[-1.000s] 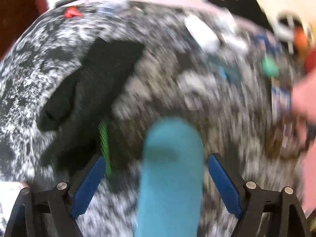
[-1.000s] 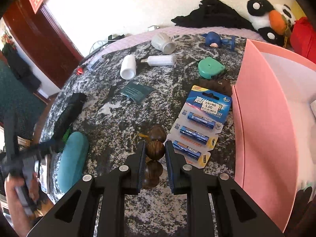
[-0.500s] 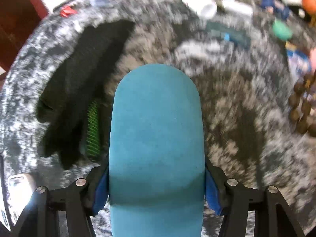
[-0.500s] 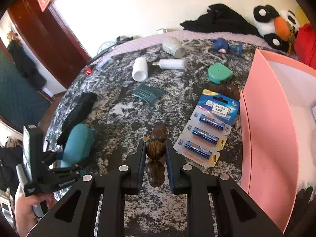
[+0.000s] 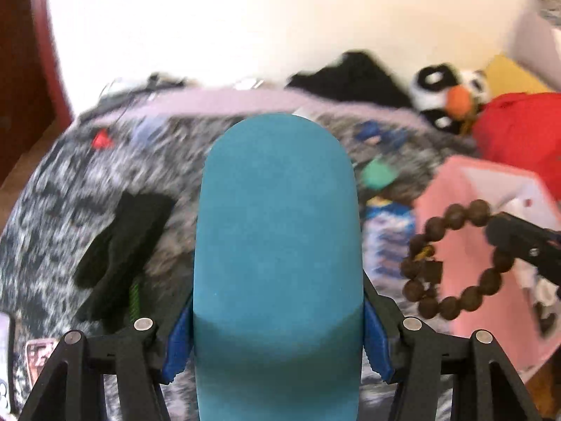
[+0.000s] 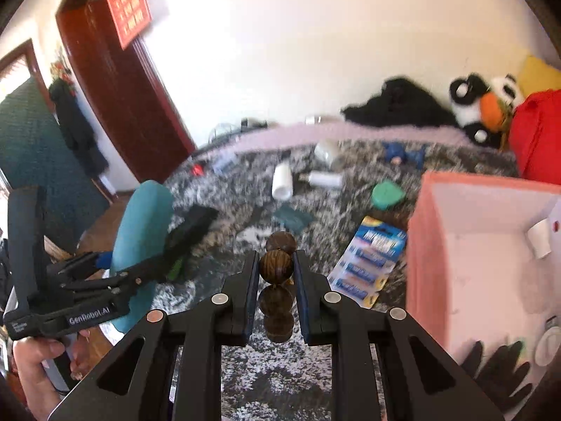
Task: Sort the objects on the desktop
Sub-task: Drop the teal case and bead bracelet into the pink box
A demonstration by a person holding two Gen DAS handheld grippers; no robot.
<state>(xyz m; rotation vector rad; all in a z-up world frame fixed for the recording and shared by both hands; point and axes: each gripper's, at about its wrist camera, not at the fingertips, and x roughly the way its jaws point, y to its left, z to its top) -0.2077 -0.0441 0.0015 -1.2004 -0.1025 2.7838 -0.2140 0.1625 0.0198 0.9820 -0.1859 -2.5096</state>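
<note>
Up close, our left gripper point(image 5: 277, 347) clamps the teal case point(image 5: 277, 245), tilted down over the speckled table point(image 5: 63, 189); our right gripper point(image 6: 275, 291) pinches the wooden bead bracelet point(image 6: 276, 266), raised beside the pink box point(image 6: 455, 245).

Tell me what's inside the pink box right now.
In the right wrist view the pink box holds a small white cylinder near its far wall, a dark glove at its near end and a round white item at the frame's edge. The rest is cut off.
</note>
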